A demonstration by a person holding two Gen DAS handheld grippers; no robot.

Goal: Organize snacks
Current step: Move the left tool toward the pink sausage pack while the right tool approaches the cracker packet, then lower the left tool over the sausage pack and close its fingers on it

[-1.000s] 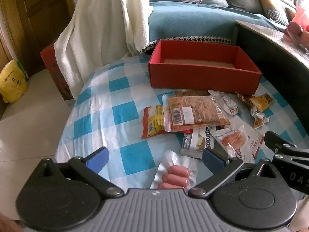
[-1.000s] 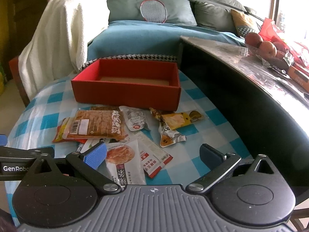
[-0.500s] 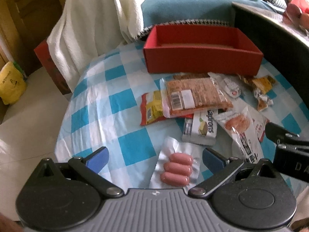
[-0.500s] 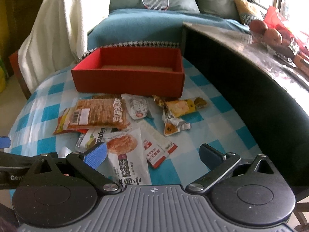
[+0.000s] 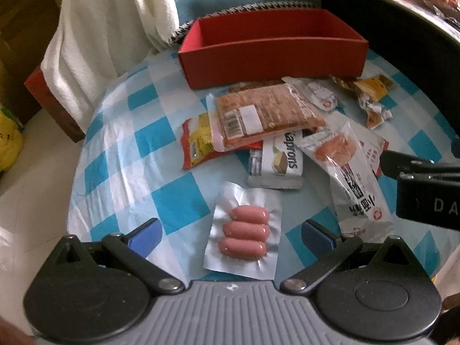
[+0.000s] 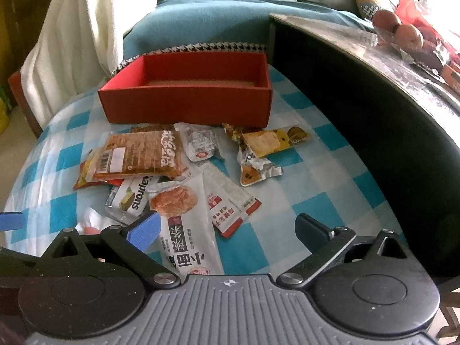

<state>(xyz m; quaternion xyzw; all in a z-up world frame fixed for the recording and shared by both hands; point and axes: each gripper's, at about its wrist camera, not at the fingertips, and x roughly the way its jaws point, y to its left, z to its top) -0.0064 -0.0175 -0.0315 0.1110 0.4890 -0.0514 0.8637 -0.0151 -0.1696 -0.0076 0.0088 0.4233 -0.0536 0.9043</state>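
Note:
An empty red box (image 5: 273, 54) (image 6: 187, 100) stands at the far side of the blue-checked table. Several snack packets lie in front of it: a brown cracker pack (image 5: 264, 115) (image 6: 141, 155), a Kaprons bar (image 5: 277, 162) (image 6: 129, 198), a long white packet (image 5: 353, 175) (image 6: 184, 221), a yellow wrapper (image 6: 273, 141). A sealed pack of three sausages (image 5: 244, 230) lies between the open jaws of my left gripper (image 5: 233, 235). My right gripper (image 6: 227, 230) is open and empty over the long white packet.
A dark curved table edge (image 6: 359, 100) with fruit (image 6: 402, 28) on it bounds the right side. A chair draped in a white blanket (image 5: 115, 20) and a blue sofa (image 6: 215, 23) stand behind. The right gripper's body (image 5: 425, 189) shows at right.
Both grippers have tilted down and moved forward over the table. The sausage pack now lies fully between the left gripper's fingers.

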